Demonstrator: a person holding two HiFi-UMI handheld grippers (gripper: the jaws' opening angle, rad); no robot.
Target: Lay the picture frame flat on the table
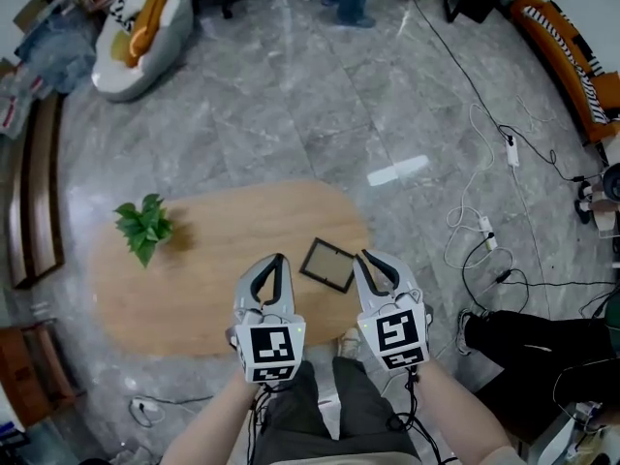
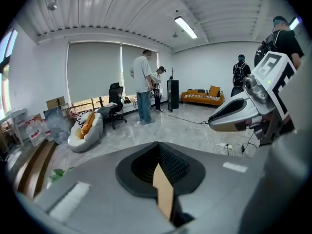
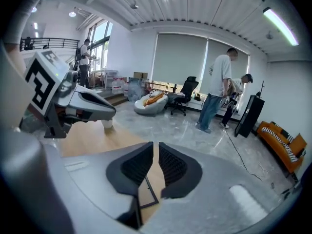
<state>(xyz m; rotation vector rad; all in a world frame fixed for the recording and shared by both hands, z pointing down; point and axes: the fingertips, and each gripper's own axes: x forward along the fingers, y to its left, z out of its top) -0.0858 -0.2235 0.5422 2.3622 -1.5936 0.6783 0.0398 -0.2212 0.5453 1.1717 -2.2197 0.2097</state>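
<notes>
A dark, thin-edged picture frame (image 1: 327,264) lies flat on the oval wooden table (image 1: 203,269), near its front right edge. My left gripper (image 1: 279,259) hovers just left of the frame and my right gripper (image 1: 362,255) just right of it, both above the table's near edge. In the left gripper view the left gripper (image 2: 157,148) has its jaws pressed together with nothing in them. In the right gripper view the right gripper (image 3: 156,149) shows only a thin slit between its jaws and holds nothing. A corner of the frame (image 3: 147,193) shows on the wood below it.
A small green plant (image 1: 145,227) stands on the table's left part. White cables and plugs (image 1: 484,226) trail over the grey floor to the right. A seated person's dark legs (image 1: 523,342) are at the right, a beanbag (image 1: 140,37) far left, and people stand farther back.
</notes>
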